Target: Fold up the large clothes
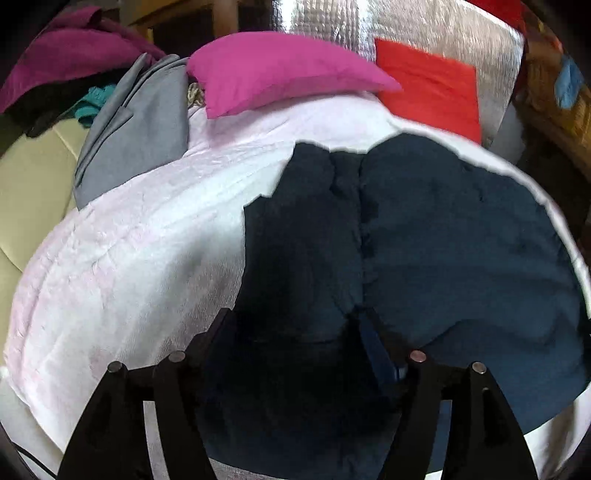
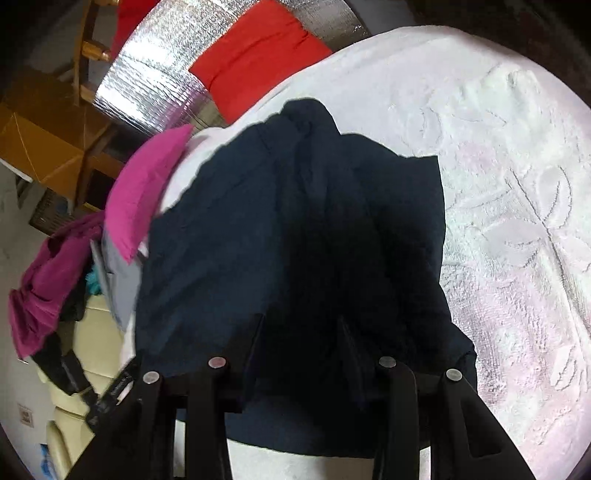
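— On the white bedspread (image 1: 122,258), where's the navy garment (image 1: 443,236)?
— Centre. Pink cloth (image 1: 273,70) at eleven o'clock.
— The tongs?
— Left gripper (image 1: 299,325) wide, gripping nothing; right gripper (image 2: 301,325) narrower, grip unclear.

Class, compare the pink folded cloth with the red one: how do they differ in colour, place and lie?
The pink cloth is magenta; the red cloth is scarlet. The pink cloth rests on the white bedspread's edge; the red cloth lies on the silver foil mat. Both are folded.
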### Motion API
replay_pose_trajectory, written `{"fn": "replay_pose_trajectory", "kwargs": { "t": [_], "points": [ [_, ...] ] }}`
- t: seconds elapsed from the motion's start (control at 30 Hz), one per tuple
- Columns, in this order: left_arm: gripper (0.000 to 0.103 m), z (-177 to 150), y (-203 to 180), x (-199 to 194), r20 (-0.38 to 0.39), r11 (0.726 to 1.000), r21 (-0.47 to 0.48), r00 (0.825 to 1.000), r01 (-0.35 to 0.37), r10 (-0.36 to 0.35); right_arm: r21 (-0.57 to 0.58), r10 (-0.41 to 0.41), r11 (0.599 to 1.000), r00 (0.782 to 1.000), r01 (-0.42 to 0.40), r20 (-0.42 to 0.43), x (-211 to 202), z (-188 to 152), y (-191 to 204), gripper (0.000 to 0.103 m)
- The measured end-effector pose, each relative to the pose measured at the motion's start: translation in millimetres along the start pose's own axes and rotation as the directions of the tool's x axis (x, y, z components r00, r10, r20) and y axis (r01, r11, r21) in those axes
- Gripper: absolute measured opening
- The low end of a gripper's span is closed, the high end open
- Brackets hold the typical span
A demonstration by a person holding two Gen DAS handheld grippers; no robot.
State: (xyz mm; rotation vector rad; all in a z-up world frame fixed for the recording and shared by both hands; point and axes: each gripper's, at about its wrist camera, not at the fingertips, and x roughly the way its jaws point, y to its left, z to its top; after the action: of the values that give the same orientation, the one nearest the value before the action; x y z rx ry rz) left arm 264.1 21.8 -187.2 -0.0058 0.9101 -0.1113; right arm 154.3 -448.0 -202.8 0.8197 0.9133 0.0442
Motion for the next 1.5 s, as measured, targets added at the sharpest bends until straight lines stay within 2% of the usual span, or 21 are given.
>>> {"fn": "replay_pose_trajectory", "kwargs": {
  "t": [0.03,0.1,0.13,0.17,0.3,0.4,0.57,0.7,0.73,0.8,0.87,0.93,0.97,1.07,1.13,1.2,1.33,1.37,1.4,1.47,1.5],
  "points": [
    [0.07,2.3,4.4,-6.5,0.026,1.0,-0.012,0.999,0.022,-0.021,0.014,0.034,0.999,0.999,-0.035,0.031,-11.2,3.8,-3.7,0.045],
    [0.07,5.7,15.6,-15.2,0.057,0.996,-0.048,0.996,0.071,-0.069,0.037,0.045,0.998,0.996,-0.048,0.081,-28.1,8.1,-12.4,0.058],
    [0.073,7.7,23.4,-17.8,0.062,0.99,-0.078,0.992,0.114,-0.11,0.049,0.045,0.998,0.994,-0.05,0.102,-34.7,10.4,-17.6,0.071],
    [0.076,9.2,29.5,-18.0,0.056,0.984,-0.104,0.988,0.147,-0.142,0.07,0.042,0.996,0.991,-0.051,0.123,-41.2,13.2,-25.5,0.074],
    [0.08,14.0,53.4,0.5,-0.016,0.95,-0.222,0.973,0.222,-0.231,0.143,0.064,0.987,0.993,-0.078,0.103,-40.0,17.5,-49.4,0.074],
    [0.08,17.5,64.7,13.9,-0.04,0.923,-0.275,0.956,0.268,-0.29,0.154,0.021,0.987,0.997,-0.032,0.075,-28.0,21.9,-56.8,0.074],
    [0.081,13.7,69.8,33.1,-0.12,0.88,-0.334,0.911,0.338,-0.396,0.172,0.032,0.984,0.999,-0.038,0.041,-5.4,32.8,-65.9,0.074],
    [0.081,11.6,68.7,52.0,-0.173,0.84,-0.379,0.862,0.388,-0.477,0.2,0.077,0.977,0.997,-0.073,-0.012,17.7,36.0,-72.7,0.077],
    [0.081,10.7,67.5,57.1,-0.182,0.821,-0.401,0.843,0.406,-0.506,0.208,0.101,0.974,0.994,-0.092,-0.033,25.1,36.1,-73.5,0.078],
    [0.085,8.2,65.1,61.6,-0.19,0.799,-0.425,0.821,0.425,-0.538,0.201,0.122,0.973,0.991,-0.11,-0.049,37.7,38.6,-69.0,0.079],
    [0.087,9.1,63.5,64.1,-0.18,0.783,-0.438,0.811,0.441,-0.557,0.181,0.142,0.975,0.989,-0.132,-0.048,44.6,40.5,-61.9,0.081],
    [0.087,9.5,63.0,66.1,-0.156,0.75,-0.471,0.794,0.464,-0.588,0.153,0.129,0.981,0.99,-0.119,-0.054,52.2,40.7,-52.0,0.081],
    [0.087,10.5,64.0,65.3,-0.129,0.733,-0.483,0.79,0.479,-0.6,0.132,0.107,0.986,0.993,-0.099,-0.052,53.4,39.6,-47.7,0.076],
    [0.081,13.4,67.8,62.2,-0.061,0.712,-0.49,0.795,0.503,-0.604,0.07,0.038,0.997,0.999,-0.036,-0.029,57.4,39.1,-31.8,0.061],
    [0.057,19.1,67.8,60.0,-0.029,0.733,-0.472,0.823,0.489,-0.567,0.061,0.033,0.998,0.999,-0.032,-0.01,59.2,40.6,-25.3,0.053],
    [0.049,22.9,67.9,60.6,-0.008,0.743,-0.471,0.84,0.475,-0.542,0.041,0.018,0.999,1.0,-0.019,0.023,60.0,43.0,-16.6,0.05],
    [0.046,30.4,67.9,47.3,0.073,0.752,-0.449,0.859,0.482,-0.507,-0.046,0.01,0.999,0.992,-0.004,0.127,57.8,49.4,11.6,0.047],
    [0.046,32.6,66.0,42.5,0.091,0.767,-0.432,0.869,0.474,-0.486,-0.051,0.018,0.999,0.988,-0.01,0.151,58.6,51.1,15.2,0.047],
    [0.046,33.6,63.9,41.6,0.094,0.791,-0.423,0.89,0.442,-0.447,-0.044,0.017,0.999,0.986,-0.009,0.164,62.7,53.0,14.7,0.047],
    [0.046,30.5,64.9,52.4,0.07,0.817,-0.427,0.914,0.389,-0.398,-0.025,-0.027,0.999,0.989,0.03,0.147,79.4,55.9,8.7,0.047],
    [0.051,27.6,66.0,61.9,0.027,0.825,-0.441,0.924,0.353,-0.38,-0.009,-0.041,0.999,0.991,0.042,0.129,85.9,56.2,3.9,0.048]
  ]
}}
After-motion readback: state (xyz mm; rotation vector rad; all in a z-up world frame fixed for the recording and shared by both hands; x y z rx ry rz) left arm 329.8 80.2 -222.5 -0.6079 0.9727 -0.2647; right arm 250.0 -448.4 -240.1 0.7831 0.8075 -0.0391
